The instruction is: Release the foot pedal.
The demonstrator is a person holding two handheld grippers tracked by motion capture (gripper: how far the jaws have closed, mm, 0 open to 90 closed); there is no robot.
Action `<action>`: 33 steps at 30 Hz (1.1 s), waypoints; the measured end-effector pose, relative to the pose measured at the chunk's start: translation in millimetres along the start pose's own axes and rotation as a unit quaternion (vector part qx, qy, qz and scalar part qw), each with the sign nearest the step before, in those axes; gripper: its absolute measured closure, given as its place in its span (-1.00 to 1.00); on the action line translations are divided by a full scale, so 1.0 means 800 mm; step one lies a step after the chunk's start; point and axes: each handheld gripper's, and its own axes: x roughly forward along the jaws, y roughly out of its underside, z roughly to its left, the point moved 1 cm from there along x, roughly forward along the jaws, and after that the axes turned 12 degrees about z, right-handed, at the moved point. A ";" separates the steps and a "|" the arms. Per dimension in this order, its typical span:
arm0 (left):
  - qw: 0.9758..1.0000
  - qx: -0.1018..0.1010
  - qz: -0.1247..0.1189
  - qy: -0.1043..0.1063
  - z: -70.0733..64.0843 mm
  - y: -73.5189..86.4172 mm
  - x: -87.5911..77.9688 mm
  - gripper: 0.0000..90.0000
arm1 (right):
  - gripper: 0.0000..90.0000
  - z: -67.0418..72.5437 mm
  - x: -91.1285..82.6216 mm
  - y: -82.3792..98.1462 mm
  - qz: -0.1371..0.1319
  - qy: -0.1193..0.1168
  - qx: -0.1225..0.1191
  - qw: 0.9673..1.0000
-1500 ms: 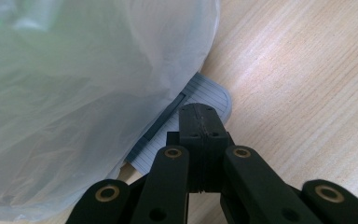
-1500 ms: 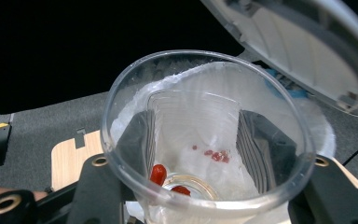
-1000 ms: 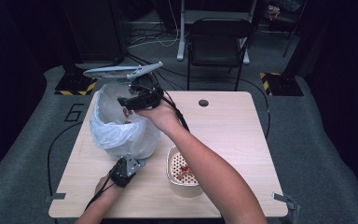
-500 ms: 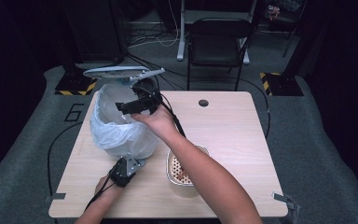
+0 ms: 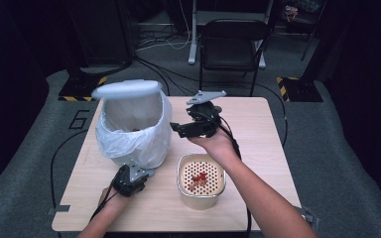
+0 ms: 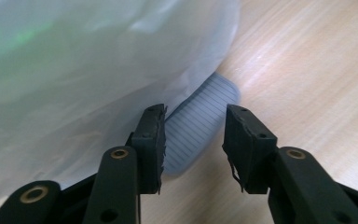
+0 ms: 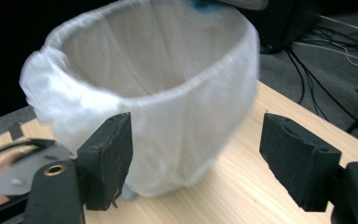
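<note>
Right tool (image 5: 178,130) spread wide beside lined bin (image 5: 129,130), left tool (image 6: 193,140) parted around pedal (image 6: 199,122), "6" (image 5: 80,119) on floor

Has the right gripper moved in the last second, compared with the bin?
Yes. The right gripper was over the mouth of the bin a second ago; now it is beside the bin, drawn back to the right above the table.

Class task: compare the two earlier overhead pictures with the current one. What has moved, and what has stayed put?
The right gripper has pulled back from over the open bin to the table beside it, jaws open and empty. The left gripper stays at the bin's pedal, the lid stays up, and the perforated container has not moved.
</note>
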 end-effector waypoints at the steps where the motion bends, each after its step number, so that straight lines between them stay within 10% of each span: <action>1: 1.000 0.001 0.001 0.002 -0.005 -0.001 -0.003 0.24 | -0.44 -0.003 -0.002 0.005 -0.001 0.000 0.003 1.000; 6: 0.999 0.026 0.001 0.028 -0.012 -0.003 -0.014 0.13 | -0.44 -0.021 -0.012 0.038 -0.001 0.024 0.010 1.000; 11: 0.998 0.009 0.000 0.061 -0.011 -0.005 -0.024 0.05 | -0.42 -0.028 -0.020 0.063 0.005 0.041 0.004 0.999; 33: 0.997 -0.016 0.011 0.076 0.015 0.050 -0.050 0.17 | -0.39 -0.081 -0.049 0.185 0.012 0.112 0.090 0.990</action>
